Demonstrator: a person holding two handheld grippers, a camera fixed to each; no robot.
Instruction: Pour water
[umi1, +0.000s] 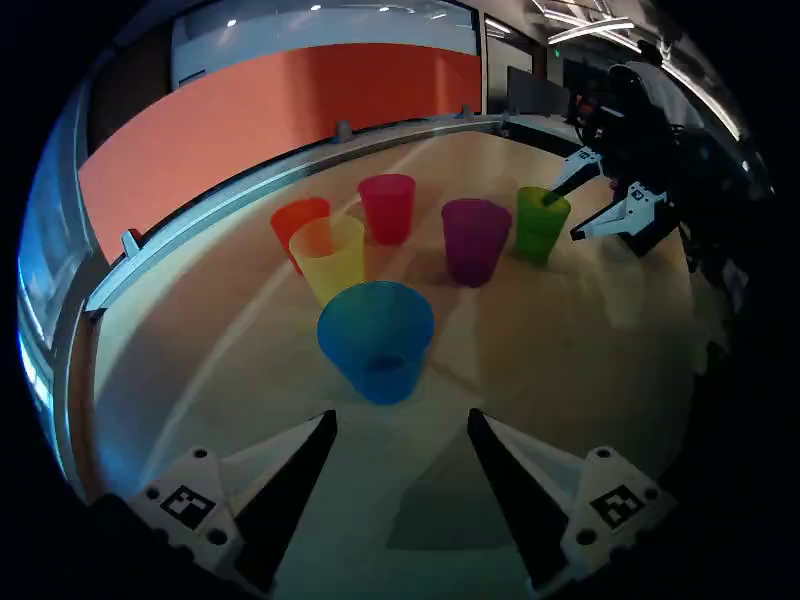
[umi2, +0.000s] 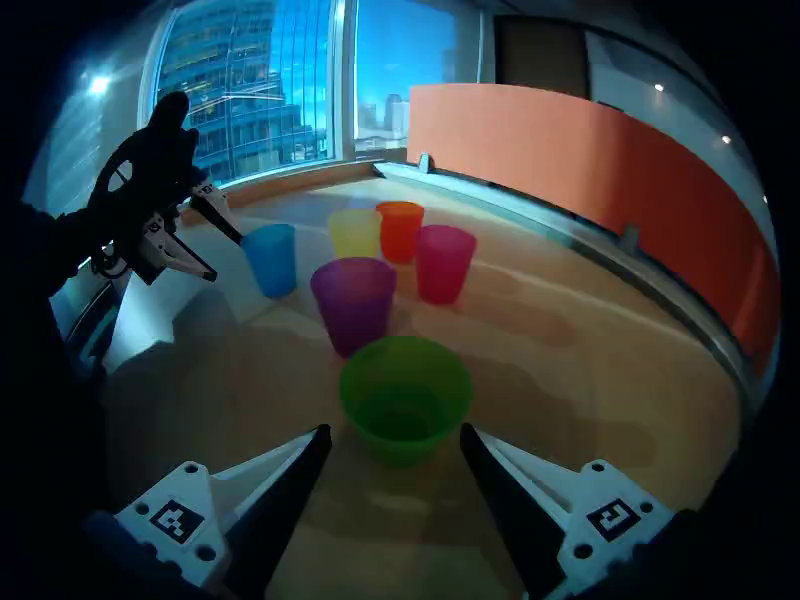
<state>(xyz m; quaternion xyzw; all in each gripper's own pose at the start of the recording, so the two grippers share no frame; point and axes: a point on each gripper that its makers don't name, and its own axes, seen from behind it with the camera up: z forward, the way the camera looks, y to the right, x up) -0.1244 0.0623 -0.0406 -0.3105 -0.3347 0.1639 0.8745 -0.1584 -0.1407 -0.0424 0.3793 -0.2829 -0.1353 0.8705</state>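
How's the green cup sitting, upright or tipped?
Upright: the green cup stands base-down on the wooden table, open rim facing up.

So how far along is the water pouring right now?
Nothing looks done: every cup stands upright on the table. In hand: the left gripper is open facing the blue cup, the right gripper open at the green cup. Gripping, lifting and pouring remain. Whether any cup holds water, I can't tell.
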